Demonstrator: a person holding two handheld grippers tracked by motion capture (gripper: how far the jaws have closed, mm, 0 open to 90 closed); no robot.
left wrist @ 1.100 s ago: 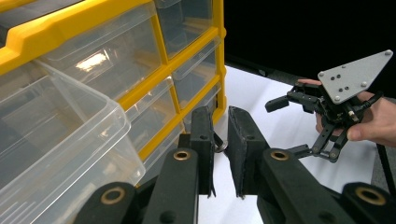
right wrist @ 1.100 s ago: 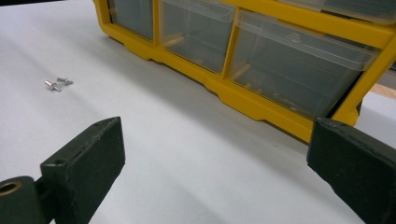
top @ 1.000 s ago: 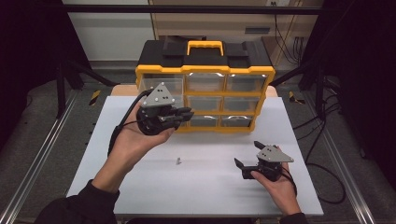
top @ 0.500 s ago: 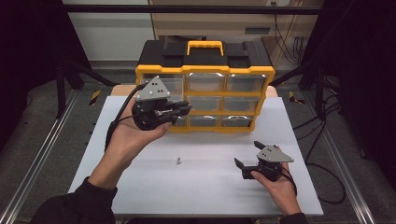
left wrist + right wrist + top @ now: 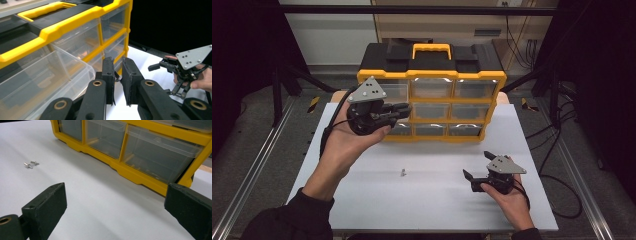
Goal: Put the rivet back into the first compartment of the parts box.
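The left gripper [image 5: 117, 75], jaws nearly closed on a small metal piece [image 5: 117, 75], hovers over the pulled-out clear plastic drawer [image 5: 50, 75] at ten o'clock of the open white table [image 5: 437, 200].

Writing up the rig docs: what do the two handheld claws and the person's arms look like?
Both the left claw and the right claw are black two-jaw units with flat rectangular pads, brass-coloured pivot bushings, a grey three-cornered plate dotted with small holes, and a trailing black cable. The person wears dark long sleeves.

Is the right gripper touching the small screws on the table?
Apart. In the right gripper view the screws lie far beyond the wide-open right gripper, bare table between; the high view shows the same gap.
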